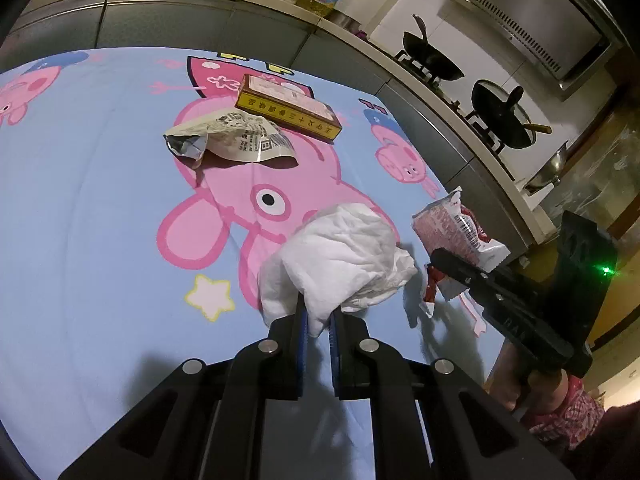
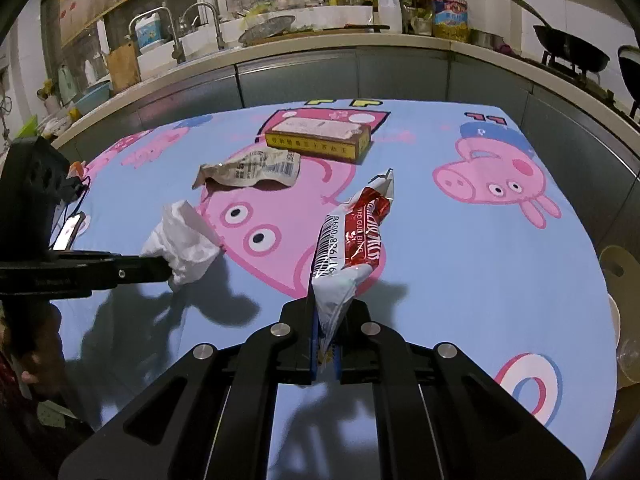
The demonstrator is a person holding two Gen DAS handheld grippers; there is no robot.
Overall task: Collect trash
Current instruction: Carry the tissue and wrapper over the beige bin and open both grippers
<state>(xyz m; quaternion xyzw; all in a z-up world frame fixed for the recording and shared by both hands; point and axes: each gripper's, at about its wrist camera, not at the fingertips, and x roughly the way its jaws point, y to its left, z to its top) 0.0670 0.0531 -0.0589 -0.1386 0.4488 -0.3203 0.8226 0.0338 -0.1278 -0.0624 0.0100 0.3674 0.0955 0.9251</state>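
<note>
My left gripper [image 1: 319,316] is shut on a crumpled white tissue [image 1: 344,256] and holds it above the cartoon-pig tablecloth [image 1: 100,200]. It also shows in the right wrist view [image 2: 164,268], with the tissue [image 2: 182,240] at its tip. My right gripper [image 2: 326,320] is shut on a red and white snack wrapper [image 2: 352,236], which stands up from the jaws. That wrapper shows in the left wrist view [image 1: 456,232] too. A crumpled silver wrapper [image 1: 232,138] [image 2: 250,170] and a yellow box [image 1: 288,108] [image 2: 320,140] lie on the cloth farther back.
A kitchen counter [image 2: 360,46] with a sink, bottles and dishes runs behind the table. A stove with a wok [image 1: 432,60] and a lidded pan [image 1: 504,116] stands to the right. A phone [image 2: 70,232] lies at the table's left edge.
</note>
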